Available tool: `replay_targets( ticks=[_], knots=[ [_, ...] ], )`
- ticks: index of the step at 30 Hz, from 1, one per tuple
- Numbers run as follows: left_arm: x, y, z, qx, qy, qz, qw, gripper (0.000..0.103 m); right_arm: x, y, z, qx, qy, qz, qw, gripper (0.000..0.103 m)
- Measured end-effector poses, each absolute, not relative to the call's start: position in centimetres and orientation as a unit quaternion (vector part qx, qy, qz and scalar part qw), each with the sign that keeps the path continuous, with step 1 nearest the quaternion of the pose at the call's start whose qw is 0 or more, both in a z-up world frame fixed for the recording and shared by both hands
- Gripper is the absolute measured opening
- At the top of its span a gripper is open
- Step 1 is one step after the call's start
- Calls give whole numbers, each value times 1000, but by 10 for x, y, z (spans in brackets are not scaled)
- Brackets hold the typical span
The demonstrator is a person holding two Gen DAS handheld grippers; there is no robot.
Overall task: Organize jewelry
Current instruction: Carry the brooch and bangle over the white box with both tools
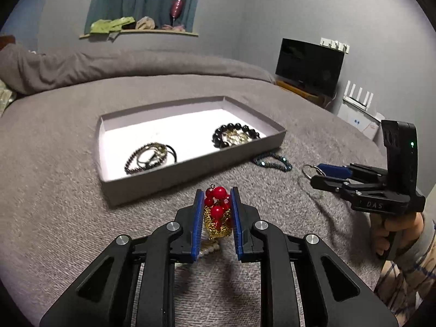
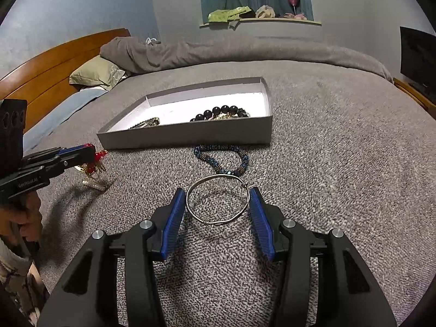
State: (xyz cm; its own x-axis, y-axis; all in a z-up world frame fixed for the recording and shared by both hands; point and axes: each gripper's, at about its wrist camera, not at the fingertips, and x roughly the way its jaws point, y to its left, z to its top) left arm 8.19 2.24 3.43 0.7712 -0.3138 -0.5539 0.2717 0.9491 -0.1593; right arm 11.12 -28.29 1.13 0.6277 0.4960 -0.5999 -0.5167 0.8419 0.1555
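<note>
My left gripper (image 1: 218, 194) is shut on a bunch of red beads and gold chain (image 1: 217, 210), lifted just above the grey bedspread; a pale pearl strand (image 1: 209, 248) trails below it. From the right wrist view the same gripper (image 2: 90, 150) shows at the left with the red beads (image 2: 100, 154). My right gripper (image 2: 217, 191) is shut on a thin silver bangle (image 2: 218, 222), one pad against each side, slightly above the bed. A grey shallow box (image 1: 190, 169) lies ahead, holding a black bead bracelet (image 1: 218, 136) and thin dark bracelets (image 1: 150, 158).
A blue bead bracelet (image 2: 242, 163) lies on the bedspread just in front of the box (image 2: 190, 135). A rolled grey blanket (image 2: 218, 51) and a pillow (image 2: 95, 75) sit at the far side by a wooden headboard (image 2: 54, 62). A dark screen (image 1: 308, 65) stands at the right.
</note>
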Motion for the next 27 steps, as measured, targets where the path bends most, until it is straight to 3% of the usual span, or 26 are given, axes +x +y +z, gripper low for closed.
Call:
replay_targets(
  ticks=[27],
  knots=[
    [134, 54, 56, -49, 289, -127, 948, 20, 172, -247, 54, -27, 302, 289, 908, 49]
  ],
)
